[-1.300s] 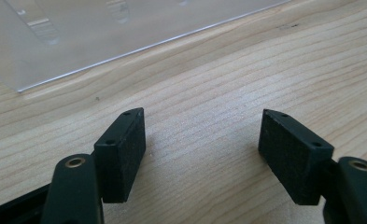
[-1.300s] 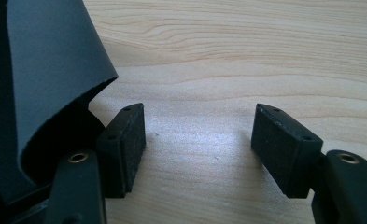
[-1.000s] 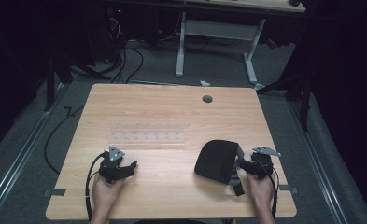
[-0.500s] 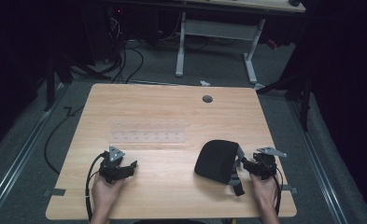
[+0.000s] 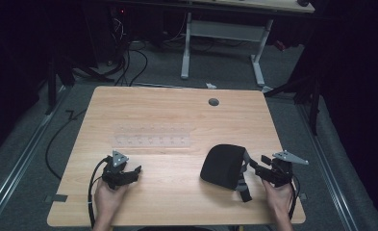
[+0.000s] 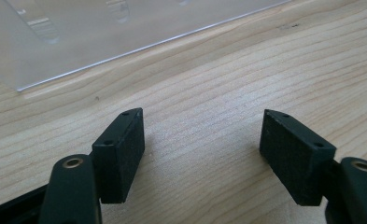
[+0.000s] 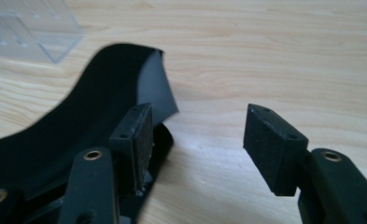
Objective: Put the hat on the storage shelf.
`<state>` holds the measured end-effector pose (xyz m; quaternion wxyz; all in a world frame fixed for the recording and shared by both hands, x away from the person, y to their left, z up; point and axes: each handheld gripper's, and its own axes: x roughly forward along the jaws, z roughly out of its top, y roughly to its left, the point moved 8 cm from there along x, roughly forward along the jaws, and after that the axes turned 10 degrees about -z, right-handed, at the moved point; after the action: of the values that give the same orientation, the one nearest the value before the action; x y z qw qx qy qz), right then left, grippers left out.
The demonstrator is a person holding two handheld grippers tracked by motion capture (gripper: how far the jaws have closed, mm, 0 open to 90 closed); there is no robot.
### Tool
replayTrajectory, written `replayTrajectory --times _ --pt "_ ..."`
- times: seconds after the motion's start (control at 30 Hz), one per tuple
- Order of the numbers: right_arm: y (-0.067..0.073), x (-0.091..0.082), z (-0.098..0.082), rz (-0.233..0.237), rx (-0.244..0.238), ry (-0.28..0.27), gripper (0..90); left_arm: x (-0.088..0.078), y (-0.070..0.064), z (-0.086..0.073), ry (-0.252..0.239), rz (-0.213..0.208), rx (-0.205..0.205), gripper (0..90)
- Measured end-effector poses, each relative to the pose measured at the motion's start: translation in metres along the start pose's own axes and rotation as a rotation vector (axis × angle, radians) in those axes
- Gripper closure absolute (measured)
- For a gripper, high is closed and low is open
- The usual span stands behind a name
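A black soft pouch (image 5: 223, 166) with a strap lies on the wooden table (image 5: 177, 110) at the front right. My right gripper (image 5: 255, 169) is at its right edge, pointing left. In the right gripper view the pouch (image 7: 78, 121) lies behind and to the left of the left pad, and bare wood shows in the open gap of the right gripper (image 7: 197, 135). Its jaws have just been closing a little, with nothing between them. My left gripper (image 5: 134, 173) rests at the front left, and in its own view the left gripper (image 6: 202, 140) is open over bare wood.
A clear plastic tray (image 5: 150, 140) lies flat mid-table, ahead of the left gripper; its near edge is close in the left gripper view (image 6: 102, 32). A round cable hole (image 5: 213, 102) sits near the far edge. Desk legs and cables stand on the floor beyond.
The right hand has lifted slightly and shifted a little to the right, along the pouch's edge. The left hand and the tray have stayed put.
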<state>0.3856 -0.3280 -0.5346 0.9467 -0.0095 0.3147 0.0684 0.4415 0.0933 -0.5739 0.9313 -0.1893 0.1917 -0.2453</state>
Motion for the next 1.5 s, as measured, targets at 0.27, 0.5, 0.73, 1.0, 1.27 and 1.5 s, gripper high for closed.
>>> replayTrajectory --times 0.27,0.5,0.73,1.0,1.27,1.5 --pt "0.018 0.008 0.014 0.073 -0.037 0.013 35.0 0.0 0.0 0.0 0.001 -0.001 0.0 30.8" --pt "0.03 0.024 0.023 0.124 -0.049 0.043 31.4 0.0 0.0 0.0 0.002 -0.002 -0.001 30.6" --pt "0.036 0.038 0.026 0.171 -0.063 0.063 33.3 0.0 0.0 0.0 0.002 -0.002 0.0 30.6" --pt "0.042 0.051 0.018 0.223 -0.084 0.105 40.7 0.0 -0.001 0.0 0.003 -0.001 0.001 30.2" --pt "0.044 0.052 0.015 0.247 -0.114 0.109 52.5 0.0 -0.001 0.0 0.003 -0.002 -0.002 29.8" --pt "0.042 0.046 0.013 0.319 -0.088 0.092 65.5 0.0 -0.001 -0.001 0.004 -0.003 -0.001 29.8"
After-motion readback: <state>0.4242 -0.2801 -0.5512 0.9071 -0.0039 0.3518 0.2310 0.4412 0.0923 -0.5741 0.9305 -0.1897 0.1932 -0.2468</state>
